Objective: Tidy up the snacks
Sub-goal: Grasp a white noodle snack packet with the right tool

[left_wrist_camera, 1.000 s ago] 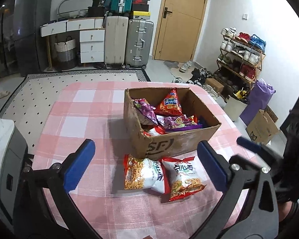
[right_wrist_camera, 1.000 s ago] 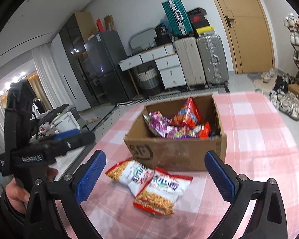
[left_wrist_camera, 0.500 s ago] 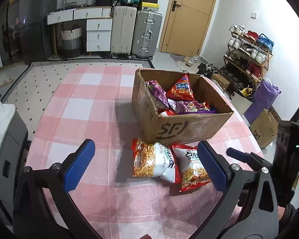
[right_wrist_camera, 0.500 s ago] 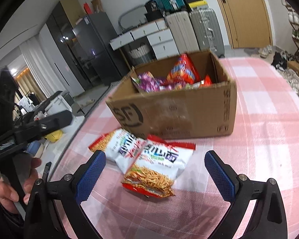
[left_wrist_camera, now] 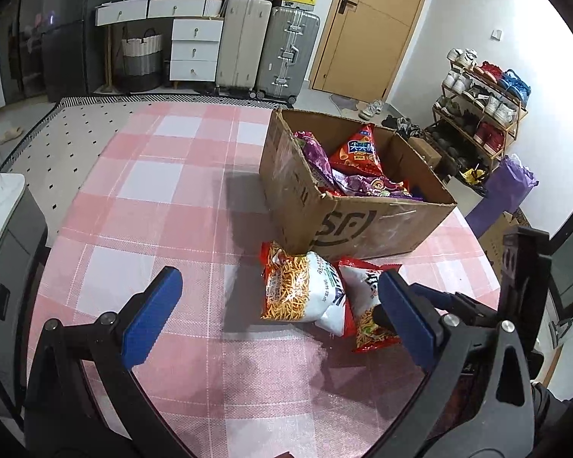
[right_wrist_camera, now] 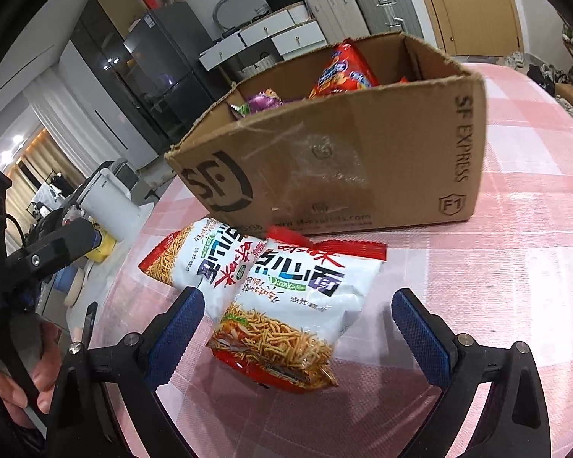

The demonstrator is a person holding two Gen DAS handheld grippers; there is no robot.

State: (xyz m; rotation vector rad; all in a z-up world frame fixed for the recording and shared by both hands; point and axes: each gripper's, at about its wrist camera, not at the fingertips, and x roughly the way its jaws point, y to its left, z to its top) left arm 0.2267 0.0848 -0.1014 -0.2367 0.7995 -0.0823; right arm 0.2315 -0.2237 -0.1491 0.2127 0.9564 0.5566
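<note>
Fingers [right_wrist_camera: 175,328] of the right gripper [right_wrist_camera: 298,337] are spread wide, nothing held, with the near noodle packet [right_wrist_camera: 286,305] framed between them at twelve o'clock. A second packet [right_wrist_camera: 206,263] is overlapped at its ten o'clock, both lying just before the cardboard box [right_wrist_camera: 343,160] of snacks on the checked tablecloth [right_wrist_camera: 515,286]. Light, crinkly, slippery and crushable it is judged; a gentle pinch across the middle is favoured. The left gripper [left_wrist_camera: 282,315] is likewise wide open, empty.
</note>
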